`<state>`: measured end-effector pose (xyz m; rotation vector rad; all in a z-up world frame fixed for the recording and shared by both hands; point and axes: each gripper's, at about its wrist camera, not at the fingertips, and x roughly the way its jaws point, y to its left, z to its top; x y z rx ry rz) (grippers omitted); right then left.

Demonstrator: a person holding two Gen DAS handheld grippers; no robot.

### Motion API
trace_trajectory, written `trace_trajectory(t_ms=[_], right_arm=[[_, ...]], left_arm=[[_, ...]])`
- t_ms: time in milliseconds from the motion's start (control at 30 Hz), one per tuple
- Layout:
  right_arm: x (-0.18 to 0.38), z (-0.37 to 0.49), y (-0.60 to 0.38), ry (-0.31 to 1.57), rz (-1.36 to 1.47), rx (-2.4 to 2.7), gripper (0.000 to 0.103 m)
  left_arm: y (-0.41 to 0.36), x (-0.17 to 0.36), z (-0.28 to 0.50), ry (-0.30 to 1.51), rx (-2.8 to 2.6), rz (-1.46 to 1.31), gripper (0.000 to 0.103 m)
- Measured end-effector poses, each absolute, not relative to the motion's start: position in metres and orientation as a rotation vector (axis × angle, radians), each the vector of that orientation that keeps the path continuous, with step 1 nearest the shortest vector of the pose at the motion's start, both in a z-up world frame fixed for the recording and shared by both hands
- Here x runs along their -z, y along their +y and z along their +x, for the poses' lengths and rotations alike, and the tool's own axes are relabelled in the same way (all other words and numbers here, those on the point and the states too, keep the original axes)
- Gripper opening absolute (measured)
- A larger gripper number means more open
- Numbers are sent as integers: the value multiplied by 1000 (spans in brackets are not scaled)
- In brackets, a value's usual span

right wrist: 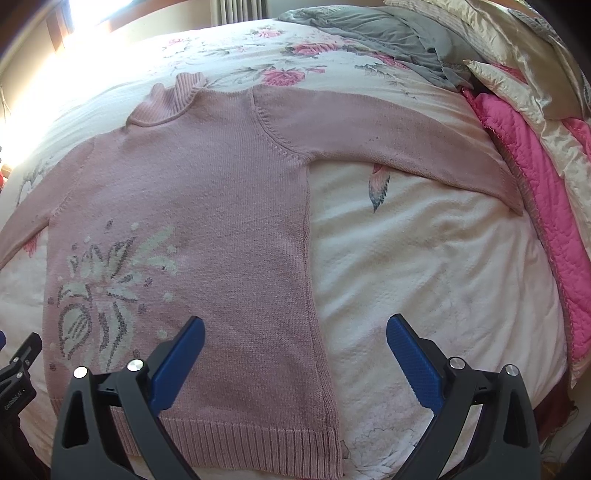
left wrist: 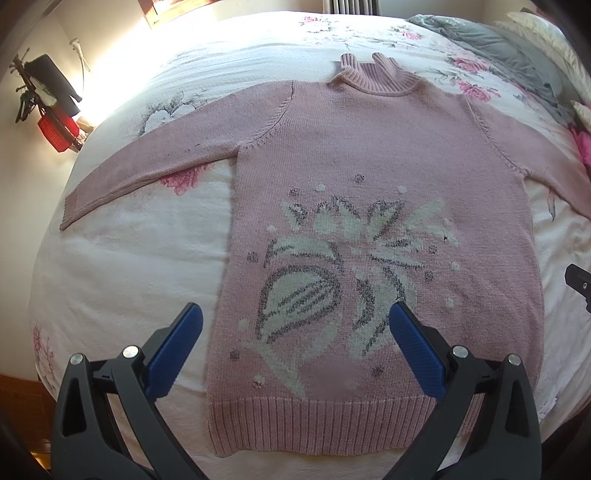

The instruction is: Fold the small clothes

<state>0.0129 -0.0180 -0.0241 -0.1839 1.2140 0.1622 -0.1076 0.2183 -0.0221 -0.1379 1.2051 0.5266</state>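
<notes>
Hovering both tools over the bed (left wrist: 122, 266), nothing grabbed. My left gripper (left wrist: 295, 325) is spread wide, blue pads (left wrist: 173, 350) well apart, empty, above the lower front of the pink sweater (left wrist: 369, 155). Left pad sits over bare bedspread just beside the sweater's side edge; the other pad is over the knit flower design (left wrist: 332, 273). My right gripper (right wrist: 295, 332) is also wide and empty, straddling the sweater's other side edge: one pad over the knit, one over the white bedspread (right wrist: 424, 266).

Sweater lies flat, face up, unfolded, on the floral bedspread. Ribbed hem (left wrist: 314, 424) nearest me, turtleneck collar (left wrist: 369, 74) at the far end. Both sleeves stretched out sideways; sleeve seen from the left wrist (left wrist: 147, 162) angles down toward the bed edge, cuff flat. Sleeve in the right wrist view (right wrist: 388, 136) reaches out to a bright pink quilted cover (right wrist: 546, 221), cuff touching or just beside it, cannot tell which.

Grey blanket (right wrist: 369, 33) bunched at the far corner of the bed, cream satin pillows (right wrist: 517, 74) beside it. Black and red item (left wrist: 51, 107) off the bed on the left, too small to identify. Strong glare from a window at top left. Tip of my right tool shows at the right edge of the left wrist view.
</notes>
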Motion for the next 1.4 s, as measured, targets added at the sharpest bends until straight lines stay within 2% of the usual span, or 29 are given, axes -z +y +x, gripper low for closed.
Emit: trace_trajectory(t_ms=[333, 567, 700, 867, 1067, 1267, 1400], right_arm=[[26, 22, -26, 1214, -176, -157, 99], [27, 47, -61, 1184, -143, -136, 99], [29, 88, -117, 1149, -101, -110, 99], [35, 167, -240, 1132, -6, 64, 99], [67, 262, -373, 1168, 57, 203, 99], [112, 311, -420, 1271, -52, 187, 98], [134, 318, -434, 1294, 23, 82, 93]], left_arm=[[214, 22, -95, 1192, -503, -155, 100], [184, 23, -51, 1126, -436, -173, 100], [154, 25, -6, 1105, -399, -139, 100], [111, 30, 61, 1073, -332, -139, 100], [54, 41, 145, 1044, -282, -134, 100], [7, 54, 196, 1038, -246, -117, 99], [-7, 57, 202, 1037, -240, -82, 99]])
